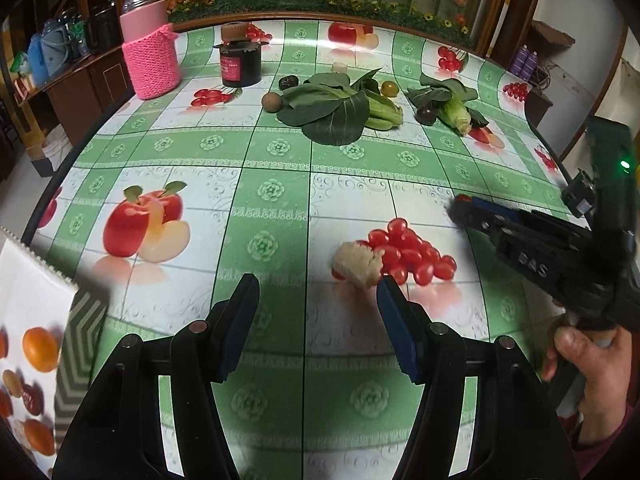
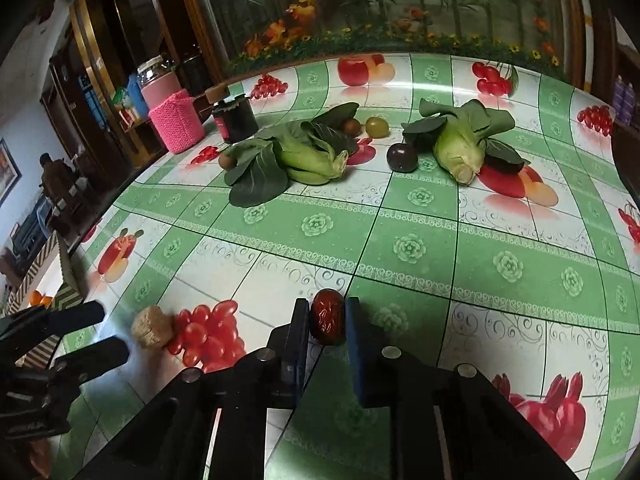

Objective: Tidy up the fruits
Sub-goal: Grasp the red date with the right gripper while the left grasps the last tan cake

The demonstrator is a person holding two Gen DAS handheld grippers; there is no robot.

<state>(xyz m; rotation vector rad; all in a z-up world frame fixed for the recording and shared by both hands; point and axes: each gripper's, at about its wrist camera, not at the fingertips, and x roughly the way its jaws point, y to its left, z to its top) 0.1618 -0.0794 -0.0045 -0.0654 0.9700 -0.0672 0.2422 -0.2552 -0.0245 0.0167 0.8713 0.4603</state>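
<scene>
In the left wrist view, the left claw (image 1: pixel 316 304) hangs released over the surface (image 1: pixel 280 168), a pale lumpy chunk (image 1: pixel 358 263) lying just beyond its right fingertip, while two leafy greens (image 1: pixel 336 108) and small round fruits sit well apart at the far side (a printed bag (image 1: pixel 36 344) shows at the left edge). In the right wrist view, the right claw (image 2: pixel 327 322) is clenched on a wrinkled red date (image 2: pixel 327 317), held upright between its pads, with a dark plum (image 2: pixel 401 157) near the far greens.

The table (image 2: pixel 420 248), under a fruit-print cloth, carries two bok choy heads (image 2: pixel 316 156) near its far edge and a beige lump (image 2: pixel 151 332) near its near edge.
</scene>
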